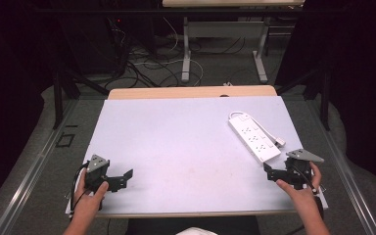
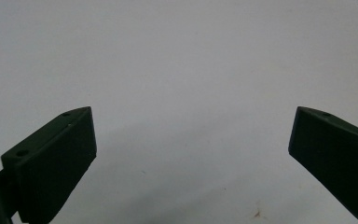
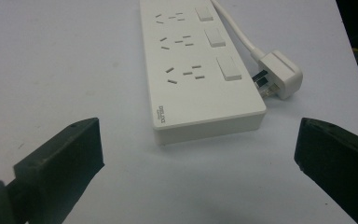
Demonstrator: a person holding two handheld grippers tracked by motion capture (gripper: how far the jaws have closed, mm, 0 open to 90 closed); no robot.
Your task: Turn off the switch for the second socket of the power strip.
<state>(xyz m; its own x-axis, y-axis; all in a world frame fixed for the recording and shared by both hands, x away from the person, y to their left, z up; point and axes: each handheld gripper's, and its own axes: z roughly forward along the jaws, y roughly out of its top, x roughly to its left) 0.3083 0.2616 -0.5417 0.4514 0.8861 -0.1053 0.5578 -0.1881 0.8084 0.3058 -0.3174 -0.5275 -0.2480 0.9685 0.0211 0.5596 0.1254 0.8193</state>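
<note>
A white power strip [image 1: 253, 138] with its own switches lies at the right of the white table top [image 1: 176, 147]. Its white cable loops round to a plug [image 1: 280, 142] beside it. In the right gripper view the power strip [image 3: 196, 70] lies just ahead of the wide-apart jaws, with the plug [image 3: 279, 74] to its right. My right gripper [image 1: 270, 173] stands open near the strip's near end, with nothing between its jaws. My left gripper [image 1: 127, 177] rests open at the table's front left, and the left gripper view has bare table [image 2: 182, 70] between its jaws.
The table's wooden far edge [image 1: 191, 92] borders a floor with cables and the legs of another table [image 1: 186, 58]. Dark curtains stand at both sides. A metal rail [image 1: 24, 181] runs along the floor at the left.
</note>
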